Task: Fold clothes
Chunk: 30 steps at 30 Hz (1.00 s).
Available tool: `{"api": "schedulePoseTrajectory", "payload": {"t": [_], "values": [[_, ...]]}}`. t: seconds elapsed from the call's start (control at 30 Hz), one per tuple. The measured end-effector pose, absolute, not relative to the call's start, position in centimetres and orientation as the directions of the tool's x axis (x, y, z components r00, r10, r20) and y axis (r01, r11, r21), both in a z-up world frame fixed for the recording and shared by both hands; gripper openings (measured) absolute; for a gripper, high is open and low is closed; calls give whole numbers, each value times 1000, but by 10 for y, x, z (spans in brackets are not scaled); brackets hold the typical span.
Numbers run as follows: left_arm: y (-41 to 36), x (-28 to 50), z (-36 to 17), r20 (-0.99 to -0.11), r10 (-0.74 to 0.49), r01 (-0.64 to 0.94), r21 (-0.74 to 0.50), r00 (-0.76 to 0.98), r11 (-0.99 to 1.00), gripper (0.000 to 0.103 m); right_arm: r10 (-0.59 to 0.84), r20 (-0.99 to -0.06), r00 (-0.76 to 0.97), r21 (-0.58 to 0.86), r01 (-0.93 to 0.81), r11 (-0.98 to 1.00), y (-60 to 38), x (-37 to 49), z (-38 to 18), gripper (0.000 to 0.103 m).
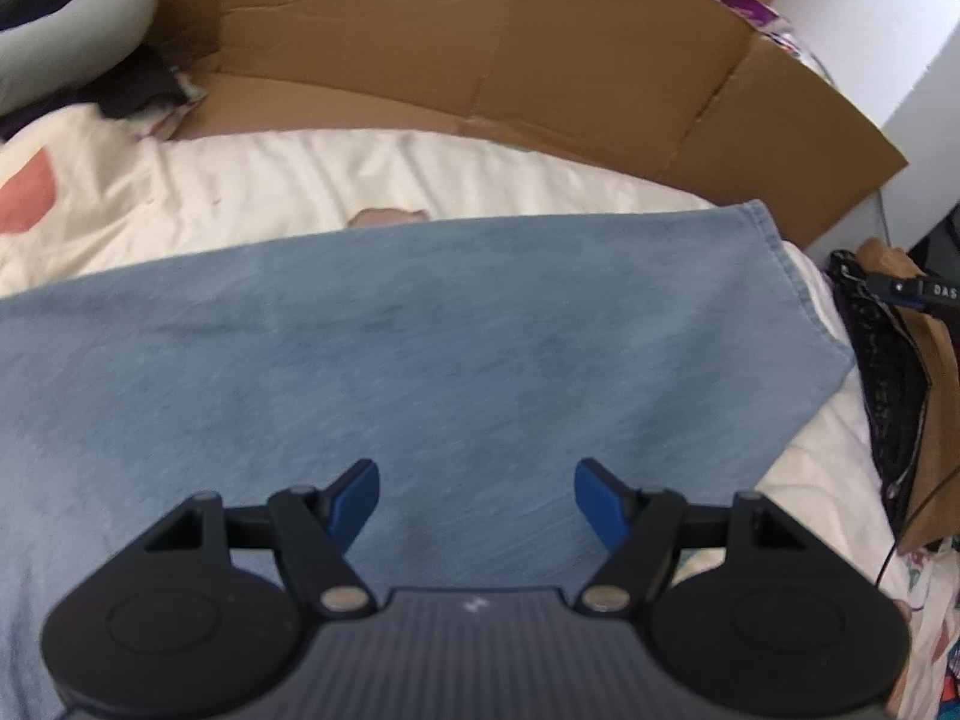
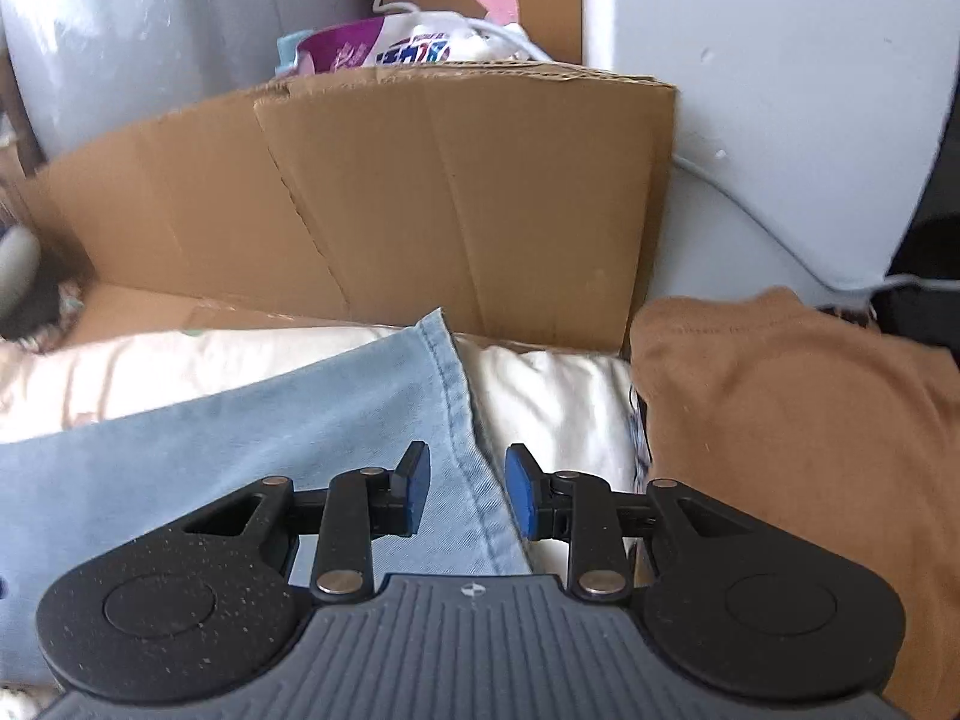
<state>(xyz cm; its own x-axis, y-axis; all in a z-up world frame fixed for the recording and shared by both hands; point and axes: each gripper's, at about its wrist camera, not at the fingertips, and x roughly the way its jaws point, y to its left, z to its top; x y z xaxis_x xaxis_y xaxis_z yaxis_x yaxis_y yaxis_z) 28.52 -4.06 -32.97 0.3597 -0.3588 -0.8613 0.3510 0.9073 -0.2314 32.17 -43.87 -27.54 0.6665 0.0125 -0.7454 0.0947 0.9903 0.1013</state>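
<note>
A light blue denim garment [image 1: 420,360] lies spread flat on a cream bedsheet [image 1: 288,180]. My left gripper [image 1: 477,498] hovers over its middle, jaws wide apart and nothing between them. In the right wrist view the same denim garment [image 2: 240,420] shows its stitched hem running down toward my right gripper [image 2: 468,492]. That gripper's blue pads [image 2: 417,486] stand a little apart on either side of the hem and do not press on it. A brown garment [image 2: 810,420] lies in a heap to the right.
Flattened cardboard [image 1: 480,42] stands along the far side of the bed, also in the right wrist view as cardboard [image 2: 390,192]. A dark bag with a cable [image 1: 882,360] sits at the right edge. Grey and dark clothes [image 1: 72,54] pile at the far left. A white wall [image 2: 780,90] is behind.
</note>
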Motion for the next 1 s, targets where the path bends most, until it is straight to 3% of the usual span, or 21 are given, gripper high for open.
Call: {"api": "schedulePoseTrajectory", "payload": {"t": [0.53, 0.83, 1.0], "values": [[-151, 279, -317, -891, -379, 669, -123, 251, 733, 73, 93, -740, 666, 151, 29, 988, -430, 258, -288, 35], [-219, 270, -324, -895, -392, 731, -121, 213, 672, 73, 114, -696, 709, 180, 19, 983, -435, 233, -295, 41], [-244, 261, -342, -903, -380, 750, -106, 203, 653, 73, 141, -717, 683, 212, 21, 977, -440, 225, -307, 41]]}}
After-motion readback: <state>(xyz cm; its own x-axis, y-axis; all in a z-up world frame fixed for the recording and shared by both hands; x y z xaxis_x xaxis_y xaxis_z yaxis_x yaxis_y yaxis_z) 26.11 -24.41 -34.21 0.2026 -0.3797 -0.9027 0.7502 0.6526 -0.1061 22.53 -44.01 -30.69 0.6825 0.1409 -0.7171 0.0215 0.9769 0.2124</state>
